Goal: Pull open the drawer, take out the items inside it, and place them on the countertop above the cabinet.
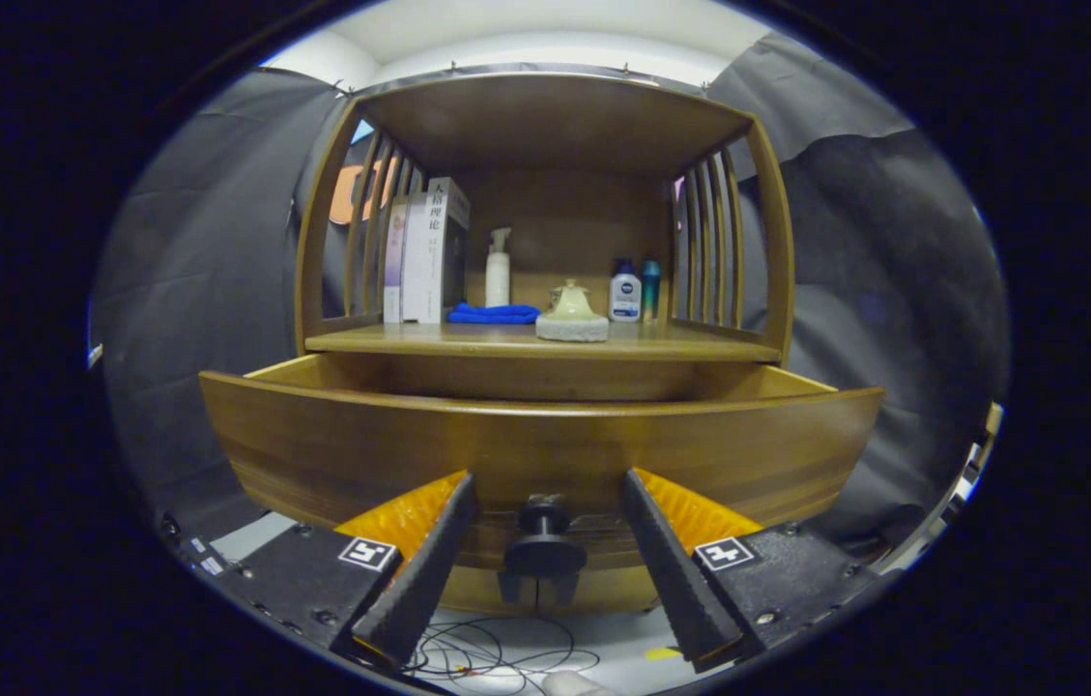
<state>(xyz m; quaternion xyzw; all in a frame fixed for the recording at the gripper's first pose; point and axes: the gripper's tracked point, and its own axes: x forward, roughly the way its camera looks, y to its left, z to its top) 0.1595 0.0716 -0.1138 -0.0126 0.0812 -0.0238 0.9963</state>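
I am holding my jaws (545,527) wide apart, gripping nothing; the dark round knob (543,541) of the drawer (332,454) is sitting in the gap between my two fingers, touching neither of them; one fingertip (453,503) is standing at 9 o'clock of the knob and the other at 3 o'clock, each clear of it. The drawer is standing pulled out from the wooden cabinet (777,261), its curved front panel spreading across just beyond my fingers; its inside is hidden from me behind that front, so I cannot tell what is lying in it.

At 12 o'clock of the knob, beyond the drawer, the table (390,340) is carrying several things: a stack of upright books (429,251) at 11 o'clock, a white pump bottle (498,269) just beside them, a folded blue cloth (494,314) lying below that bottle, a pale teapot (572,302) on a light pad at 12 o'clock, and two small bottles (625,293) at 1 o'clock, near the slatted side of the cabinet. Thin cables (497,657) are lying on the floor at 6 o'clock, under the knob.
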